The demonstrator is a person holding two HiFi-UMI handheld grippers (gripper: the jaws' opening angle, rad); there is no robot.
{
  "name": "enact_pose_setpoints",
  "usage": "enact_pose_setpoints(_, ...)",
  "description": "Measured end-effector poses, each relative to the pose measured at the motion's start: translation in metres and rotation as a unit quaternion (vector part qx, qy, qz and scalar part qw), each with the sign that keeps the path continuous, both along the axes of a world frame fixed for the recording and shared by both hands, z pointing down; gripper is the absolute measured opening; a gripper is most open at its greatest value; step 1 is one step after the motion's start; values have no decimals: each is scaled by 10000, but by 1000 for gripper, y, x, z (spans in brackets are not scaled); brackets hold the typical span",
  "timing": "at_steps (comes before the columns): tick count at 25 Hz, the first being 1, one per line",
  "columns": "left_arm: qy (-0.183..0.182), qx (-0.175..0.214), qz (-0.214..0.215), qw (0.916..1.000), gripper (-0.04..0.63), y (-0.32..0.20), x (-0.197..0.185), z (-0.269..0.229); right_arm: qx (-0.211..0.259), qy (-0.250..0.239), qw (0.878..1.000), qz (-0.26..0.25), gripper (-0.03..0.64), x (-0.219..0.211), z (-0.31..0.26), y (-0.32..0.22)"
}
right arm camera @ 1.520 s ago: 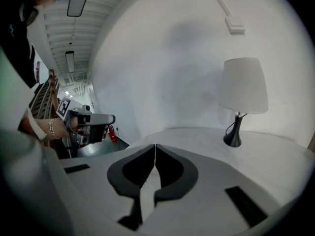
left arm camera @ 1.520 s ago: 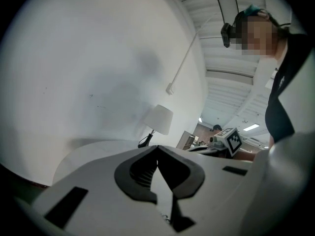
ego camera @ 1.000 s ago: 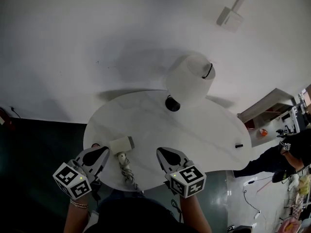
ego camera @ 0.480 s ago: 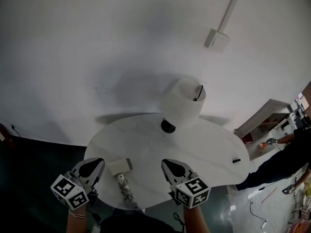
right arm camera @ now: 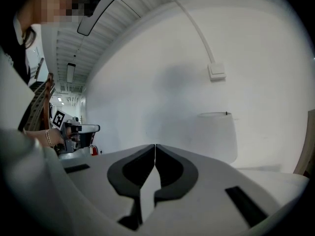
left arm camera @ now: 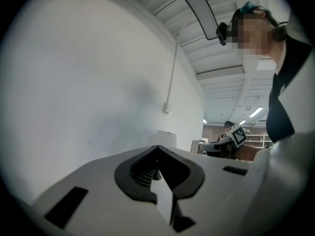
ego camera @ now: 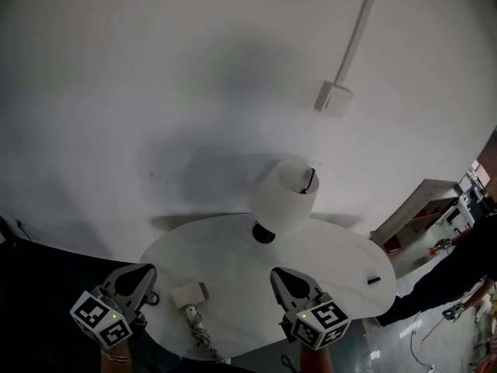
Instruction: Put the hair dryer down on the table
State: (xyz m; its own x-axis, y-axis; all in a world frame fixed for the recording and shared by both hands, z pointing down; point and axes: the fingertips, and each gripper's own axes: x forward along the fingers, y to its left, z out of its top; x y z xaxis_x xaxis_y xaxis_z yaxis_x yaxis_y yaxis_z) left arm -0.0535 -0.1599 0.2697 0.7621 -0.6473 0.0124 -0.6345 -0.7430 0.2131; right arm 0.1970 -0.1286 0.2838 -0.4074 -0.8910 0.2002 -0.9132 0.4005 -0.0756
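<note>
Plain white wall (ego camera: 155,92) fills most of the head view, with a conduit (ego camera: 359,29) running down to a junction box (ego camera: 334,98). The floor below is dark. At the right edge there is a shelf unit (ego camera: 423,204), its contents too small to read, and a bystander's dark sleeve (ego camera: 458,278).

Round white table (ego camera: 334,259) sits close to the wall. At its far edge stands a table lamp (ego camera: 283,196) with a white shade and a black base.

Left gripper (ego camera: 144,273) hangs over the near left rim, with its jaws pressed together and nothing between them. Right gripper (ego camera: 279,275) hangs over the near middle, its jaws likewise shut tip to tip and empty.

The hair dryer (ego camera: 190,294) is pale and lies on the tabletop between the two grippers, nearer the left one and touching neither. Its coiled cord (ego camera: 199,326) trails off the near edge. A small black object (ego camera: 373,280) lies far right on the table; I can't tell what it is.

Step judgement: the put-down looks complete, since the dryer rests on the table and is free of both grippers. The next move calls for little: keep both grippers clear of the dryer and cord so nothing drags.

Containers: none on the table, and nothing holds anything.
</note>
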Motion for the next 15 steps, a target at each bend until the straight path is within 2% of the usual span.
enact_pose_setpoints(6,21,155,-31,9999,17,-4,-2,-16,415,-83,9991,25,19,5,-26,-1)
enact_pose_setpoints(10,12,215,-66,9997,17,-6,-6,-21,737,67,9973,-26,18,4,-39,0)
enact_pose_setpoints(15,-47,240,-135,9996,17,-8,-11,-24,916,70,9958,-45,18,0,-51,0)
